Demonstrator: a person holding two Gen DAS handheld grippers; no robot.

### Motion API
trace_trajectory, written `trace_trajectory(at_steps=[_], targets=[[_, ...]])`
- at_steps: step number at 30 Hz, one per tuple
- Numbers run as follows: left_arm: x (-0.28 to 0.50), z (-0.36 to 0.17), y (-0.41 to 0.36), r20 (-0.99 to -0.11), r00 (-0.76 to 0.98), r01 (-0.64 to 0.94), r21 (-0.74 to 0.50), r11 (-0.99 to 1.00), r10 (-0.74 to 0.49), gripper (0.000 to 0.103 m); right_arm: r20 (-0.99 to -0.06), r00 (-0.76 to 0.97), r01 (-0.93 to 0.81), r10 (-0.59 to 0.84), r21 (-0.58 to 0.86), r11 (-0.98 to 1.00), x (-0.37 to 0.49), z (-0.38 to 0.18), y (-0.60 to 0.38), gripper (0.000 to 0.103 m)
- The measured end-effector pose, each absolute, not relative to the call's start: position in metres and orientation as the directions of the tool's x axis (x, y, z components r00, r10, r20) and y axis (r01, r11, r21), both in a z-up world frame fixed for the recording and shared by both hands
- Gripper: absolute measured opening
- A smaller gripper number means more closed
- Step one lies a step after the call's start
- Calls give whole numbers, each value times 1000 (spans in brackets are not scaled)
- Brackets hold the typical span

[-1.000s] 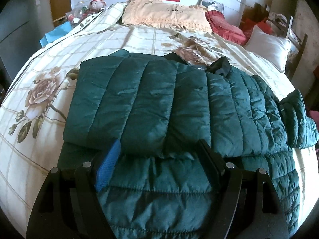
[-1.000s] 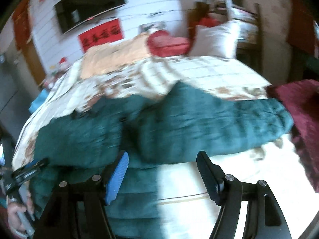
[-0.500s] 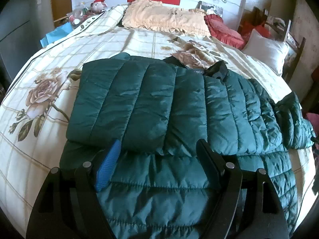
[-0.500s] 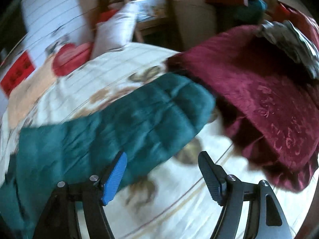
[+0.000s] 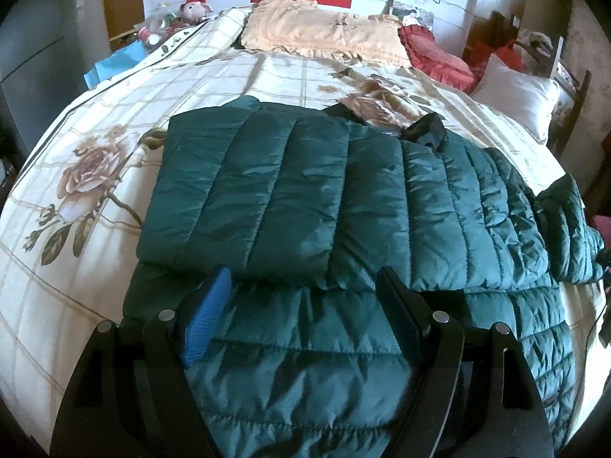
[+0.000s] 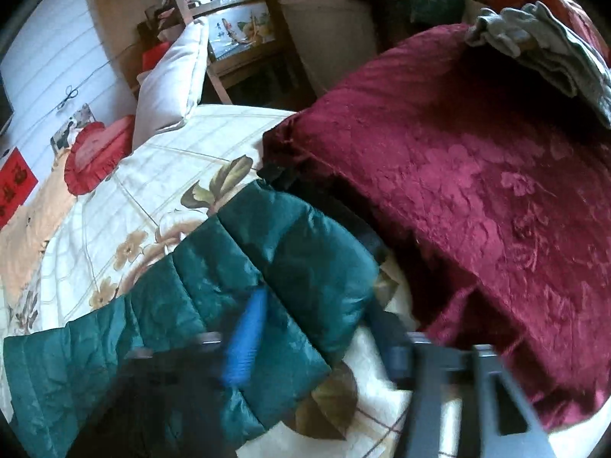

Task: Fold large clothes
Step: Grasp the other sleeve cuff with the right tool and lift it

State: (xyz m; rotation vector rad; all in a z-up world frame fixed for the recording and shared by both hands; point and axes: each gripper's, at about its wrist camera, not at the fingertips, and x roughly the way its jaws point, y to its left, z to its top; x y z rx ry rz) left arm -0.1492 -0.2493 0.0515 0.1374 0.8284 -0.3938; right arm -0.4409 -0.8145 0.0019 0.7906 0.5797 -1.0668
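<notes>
Dark green quilted puffer jacket lies half-folded on the floral bedsheet; left claw open, hovering over the hem; right claw open above the outstretched sleeve, probably about to grab it.

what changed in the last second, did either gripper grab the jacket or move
The right gripper swung from the jacket body out to the right sleeve, whose cuff now lies between its open fingers, beside the maroon blanket; nothing is gripped yet. The left gripper stayed open over the green jacket, whose left sleeve remains folded across it on the bed.
</notes>
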Motion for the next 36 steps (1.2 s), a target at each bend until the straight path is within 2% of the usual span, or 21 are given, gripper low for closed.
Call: trace_trajectory(at_steps=[2, 5, 13, 21, 36], targets=[[-148, 50, -249, -744, 604, 390, -37, 920, -286, 79, -735, 395, 918, -552, 287, 275, -443, 9, -813, 16], [-147, 50, -248, -743, 604, 390, -38, 920, -287, 79, -696, 443, 896, -566, 313, 315, -448, 27, -804, 12], [-150, 53, -246, -734, 607, 390, -58, 919, -304, 79, -573, 572, 816, -588, 317, 484, -443, 96, -761, 11], [-158, 58, -236, -723, 619, 392, -53, 918, -306, 79, -537, 642, 758, -548, 339, 557, -430, 120, -734, 11], [-158, 50, -211, -731, 602, 359, -113, 927, -322, 79, -484, 827, 505, -288, 413, 758, -380, 153, -661, 10]])
